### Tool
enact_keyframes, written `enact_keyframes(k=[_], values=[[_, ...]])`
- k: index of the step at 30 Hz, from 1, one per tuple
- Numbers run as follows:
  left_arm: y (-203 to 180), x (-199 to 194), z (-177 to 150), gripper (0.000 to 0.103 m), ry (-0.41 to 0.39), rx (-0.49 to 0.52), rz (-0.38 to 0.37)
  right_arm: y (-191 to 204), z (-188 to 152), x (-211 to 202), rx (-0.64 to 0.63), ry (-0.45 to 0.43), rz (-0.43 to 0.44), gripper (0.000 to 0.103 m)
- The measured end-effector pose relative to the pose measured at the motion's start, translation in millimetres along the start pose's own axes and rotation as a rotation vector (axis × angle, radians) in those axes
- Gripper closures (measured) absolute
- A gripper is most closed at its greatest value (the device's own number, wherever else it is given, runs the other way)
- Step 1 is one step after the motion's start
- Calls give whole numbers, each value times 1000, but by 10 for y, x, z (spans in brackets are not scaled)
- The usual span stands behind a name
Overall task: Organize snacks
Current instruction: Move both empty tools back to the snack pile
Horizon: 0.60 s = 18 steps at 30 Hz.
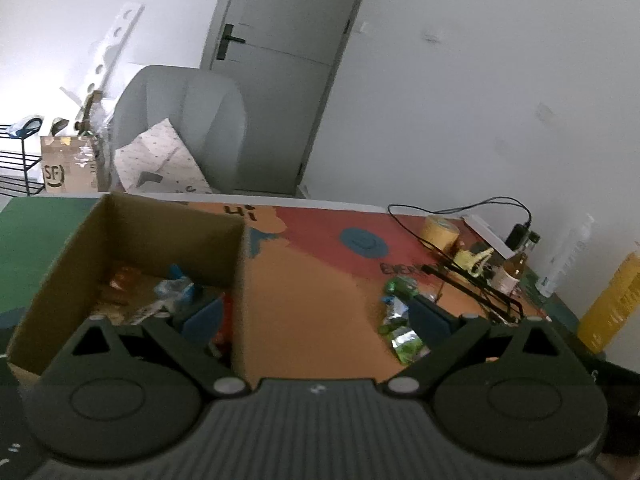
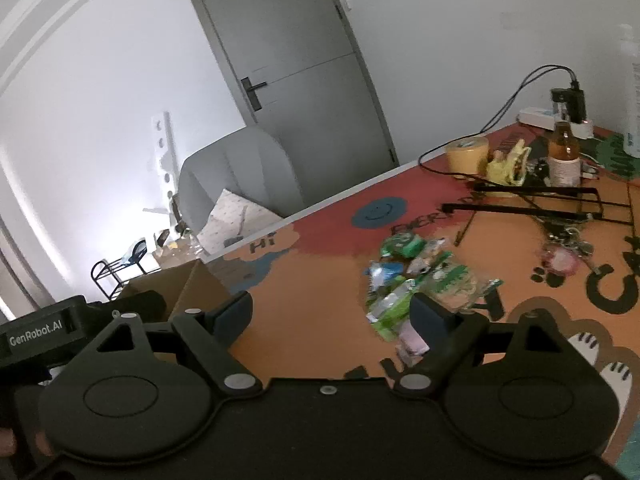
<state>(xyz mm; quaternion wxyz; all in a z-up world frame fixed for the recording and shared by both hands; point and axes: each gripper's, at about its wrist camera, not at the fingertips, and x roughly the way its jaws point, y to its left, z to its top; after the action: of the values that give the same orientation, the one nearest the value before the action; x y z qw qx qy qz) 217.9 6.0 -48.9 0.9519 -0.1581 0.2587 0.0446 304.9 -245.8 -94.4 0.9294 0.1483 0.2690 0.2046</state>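
An open cardboard box [image 1: 132,232] stands on the table at the left and holds several snack packets [image 1: 172,292]. A pile of green, blue and silver snack packets [image 1: 400,316] lies on the orange mat to its right; it also shows in the right wrist view [image 2: 416,280]. My left gripper [image 1: 316,316] is open and empty, its left finger over the box and its right finger beside the pile. My right gripper [image 2: 332,312] is open and empty, its right finger just above the pile. The box corner [image 2: 188,284] shows at the left of that view.
At the back right of the table stand a yellow tape roll [image 2: 466,154], a brown bottle [image 2: 563,156], a black wire rack [image 2: 536,200], keys [image 2: 568,248] and a charger cable. A grey armchair [image 1: 180,120] and a door are behind the table. A yellow bottle [image 1: 612,300] is at the far right.
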Motion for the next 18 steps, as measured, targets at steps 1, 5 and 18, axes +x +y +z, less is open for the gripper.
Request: enact_keyframes(k=[1, 5, 18], values=[[-31, 15, -5, 4, 2, 4, -3, -26, 3, -7, 3, -1, -4, 16], [-122, 70, -23, 4, 13, 13, -14, -130, 8, -15, 15, -4, -13, 16], [-356, 330, -115, 4, 58, 35, -33, -511, -7, 5, 65, 4, -41, 16]])
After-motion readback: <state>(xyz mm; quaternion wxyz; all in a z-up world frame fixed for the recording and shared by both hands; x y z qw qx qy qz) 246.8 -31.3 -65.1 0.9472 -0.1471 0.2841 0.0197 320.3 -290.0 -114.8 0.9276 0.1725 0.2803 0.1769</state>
